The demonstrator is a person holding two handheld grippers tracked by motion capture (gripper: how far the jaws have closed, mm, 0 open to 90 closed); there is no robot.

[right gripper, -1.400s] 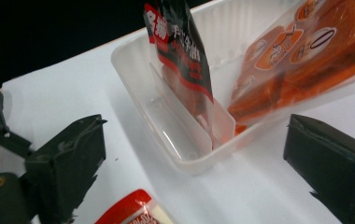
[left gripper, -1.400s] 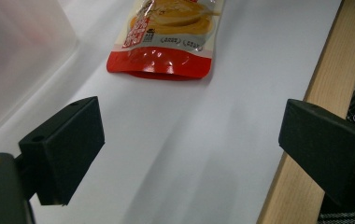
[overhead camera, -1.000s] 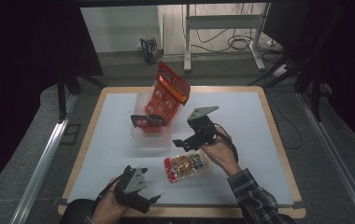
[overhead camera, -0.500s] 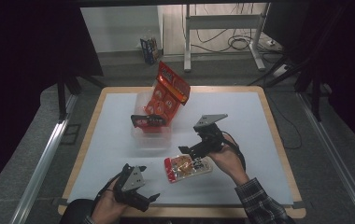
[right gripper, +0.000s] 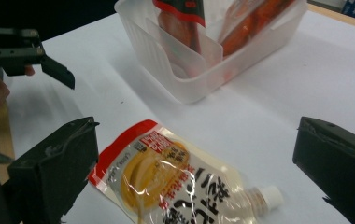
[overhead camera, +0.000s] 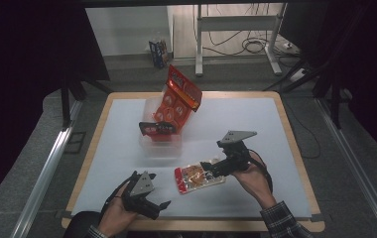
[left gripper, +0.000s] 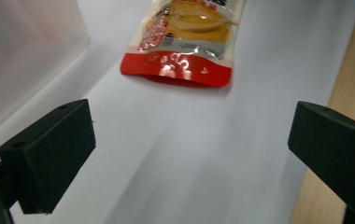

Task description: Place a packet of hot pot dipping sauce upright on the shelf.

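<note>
A clear plastic bin [overhead camera: 160,141] on the table [overhead camera: 276,124] holds red pouches [overhead camera: 179,96] standing upright. A spouted pouch [overhead camera: 198,177] lies flat in front of it. The right hand-held gripper [overhead camera: 211,169] hovers over the pouch, jaws wide; the left hand-held gripper [overhead camera: 159,207] rests nearby, also wide.

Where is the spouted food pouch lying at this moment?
In the high view, the spouted food pouch lies flat on the white table cover, just in front of the clear plastic bin, between the two claws.
</note>
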